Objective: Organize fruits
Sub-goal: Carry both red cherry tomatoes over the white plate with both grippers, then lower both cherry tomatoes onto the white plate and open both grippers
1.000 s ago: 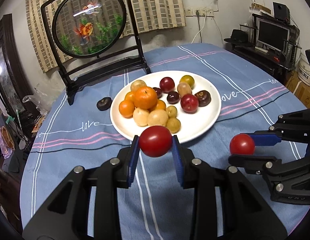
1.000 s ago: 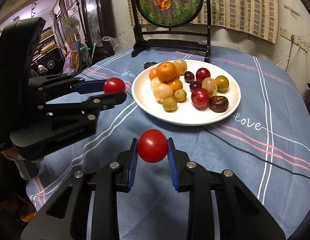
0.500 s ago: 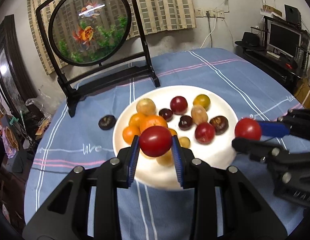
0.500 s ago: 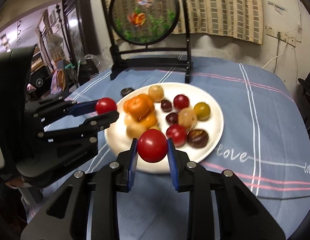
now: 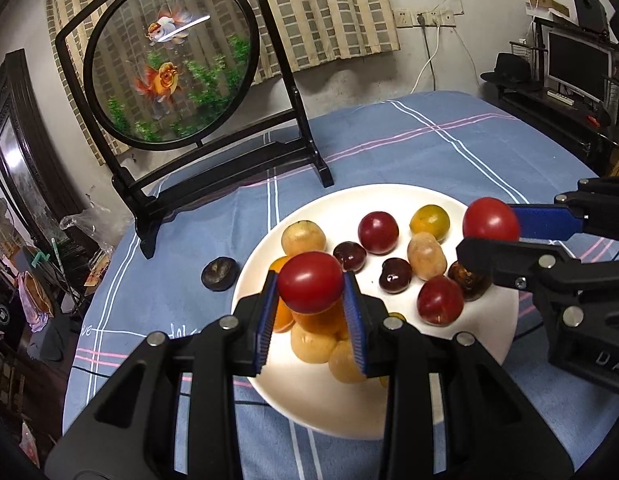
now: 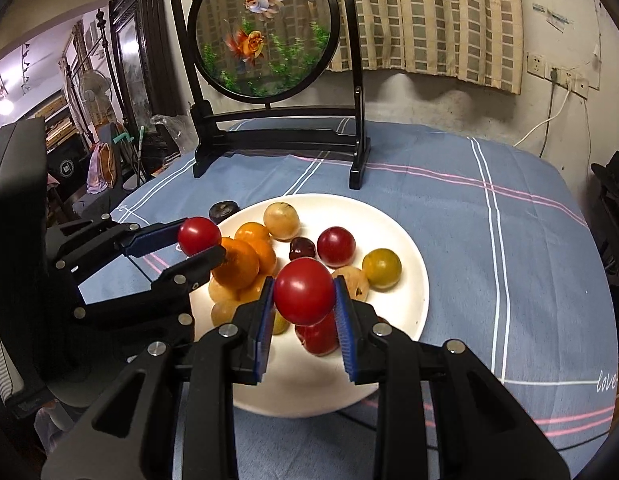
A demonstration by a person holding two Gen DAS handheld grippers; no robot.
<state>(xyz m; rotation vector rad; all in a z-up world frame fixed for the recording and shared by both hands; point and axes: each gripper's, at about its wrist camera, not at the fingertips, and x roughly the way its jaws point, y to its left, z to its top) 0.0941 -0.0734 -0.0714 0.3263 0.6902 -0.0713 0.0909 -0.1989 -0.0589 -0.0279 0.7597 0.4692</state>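
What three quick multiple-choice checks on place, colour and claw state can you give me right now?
1. Where is the lone dark fruit?
A. on the tablecloth beside the plate
B. in the middle of the plate
C. in the right claw

2. What colour is the fruit held in each claw?
A. green
B. red
C. purple

3. What is the state of the left claw?
A. open and bare
B. shut on nothing
C. shut on a red fruit

Answers:
1 A: it lies on the blue tablecloth, off the rim of the white plate.
2 B: the left claw's fruit and the right claw's fruit are both red.
3 C: its blue pads press the fruit's sides.
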